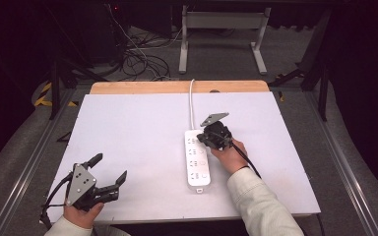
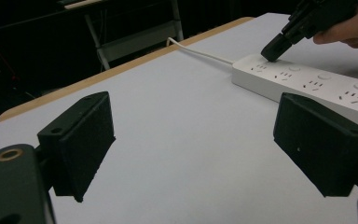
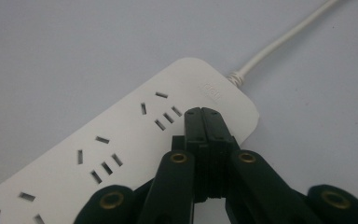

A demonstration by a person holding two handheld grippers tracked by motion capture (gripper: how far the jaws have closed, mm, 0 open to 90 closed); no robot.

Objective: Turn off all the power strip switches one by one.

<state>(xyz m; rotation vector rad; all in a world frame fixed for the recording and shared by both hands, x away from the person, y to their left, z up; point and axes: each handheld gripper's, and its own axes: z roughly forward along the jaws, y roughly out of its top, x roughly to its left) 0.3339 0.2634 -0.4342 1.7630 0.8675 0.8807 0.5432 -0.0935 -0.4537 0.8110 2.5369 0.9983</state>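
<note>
A white power strip (image 1: 197, 158) lies lengthwise near the middle of the white table, its cord (image 1: 192, 103) running to the far edge. My right gripper (image 1: 207, 139) is shut with nothing between its jaws. Its tips rest over the strip's far end, close to the first socket group (image 3: 161, 112) and near the cord's entry (image 3: 235, 74). The left gripper view catches those closed tips (image 2: 274, 50) touching or just above the strip (image 2: 317, 86). My left gripper (image 1: 109, 170) is open at the table's near left corner, well away from the strip, its pads (image 2: 81, 140) empty.
The white table surface (image 1: 138, 132) has a wooden strip (image 1: 177, 87) along its far edge. Beyond it stand a grey table frame (image 1: 221, 34) and loose cables (image 1: 138, 56) on the floor. Dark curtains close both sides.
</note>
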